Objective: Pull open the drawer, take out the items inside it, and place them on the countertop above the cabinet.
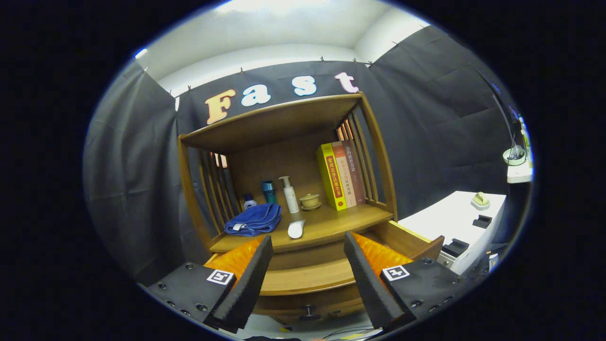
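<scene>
Apparently empty jaws gape before the countertop (331,222).

On the wooden cabinet's countertop (331,222): three upright books (342,176) at far right, one folded blue towel (253,219), one white pump bottle (289,194), one teal bottle (268,191), one small blue-capped bottle (249,201), one lidded ceramic cup (310,201), one white tube (296,229). One open drawer (407,240). One gripper (307,279), fingers apart, holding nothing.

I see my gripper (307,279) fingers apart, nothing between; the countertop (350,219) right part is free; towel (253,220) and tube (296,229) block left.
</scene>
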Motion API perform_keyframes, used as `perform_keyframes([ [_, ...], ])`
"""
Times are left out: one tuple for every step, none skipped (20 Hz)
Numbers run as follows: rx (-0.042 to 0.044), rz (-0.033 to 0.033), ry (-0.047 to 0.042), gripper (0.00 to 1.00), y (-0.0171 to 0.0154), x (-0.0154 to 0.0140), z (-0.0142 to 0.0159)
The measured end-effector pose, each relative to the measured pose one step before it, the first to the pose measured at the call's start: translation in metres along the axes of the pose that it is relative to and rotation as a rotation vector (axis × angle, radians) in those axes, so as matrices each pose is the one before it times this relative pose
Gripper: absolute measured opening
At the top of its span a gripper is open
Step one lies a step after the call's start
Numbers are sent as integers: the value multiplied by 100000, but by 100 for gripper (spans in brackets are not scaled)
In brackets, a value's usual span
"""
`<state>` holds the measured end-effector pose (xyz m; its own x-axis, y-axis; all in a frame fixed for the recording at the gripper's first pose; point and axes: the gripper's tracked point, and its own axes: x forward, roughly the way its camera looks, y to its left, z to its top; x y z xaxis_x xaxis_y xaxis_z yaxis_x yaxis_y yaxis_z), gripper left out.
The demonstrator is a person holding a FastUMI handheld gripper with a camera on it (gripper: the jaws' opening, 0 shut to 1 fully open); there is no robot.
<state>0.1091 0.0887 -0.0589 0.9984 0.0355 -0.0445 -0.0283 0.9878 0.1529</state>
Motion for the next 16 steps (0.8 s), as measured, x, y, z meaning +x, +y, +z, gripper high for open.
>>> perform_keyframes([
  [-2290, -109, -439, 98, -218, -249, -848],
  [-2007, -915, -240, 98, -428, -70, -847],
  [-775, -692, 525, 98, -49, -48, -794],
  [521, 935, 543, 98, 476, -243, -727],
  [710, 1841, 334, 98, 957, -296, -647],
  [205, 1992, -507, 98, 673, -465, -470],
  [-1261, 933, -1379, 98, 268, -301, -445],
  [-2367, -869, -817, 98, -36, -265, -545],
  [-2523, -1894, -1043, 98, -302, -316, -449],
  [-2164, -1213, -611, 98, 31, -327, -721],
  [-1955, -403, -598, 98, 178, -266, -604],
  [-1803, 138, -552, 98, 158, -133, -546],
  [-1827, 1096, 68, 98, 349, -34, -732],
  [-1305, 1234, 391, 98, 314, 168, -629],
  [-337, 1031, 853, 99, 316, 6, -847],
  [127, 491, 994, 99, 178, -53, -713],
])
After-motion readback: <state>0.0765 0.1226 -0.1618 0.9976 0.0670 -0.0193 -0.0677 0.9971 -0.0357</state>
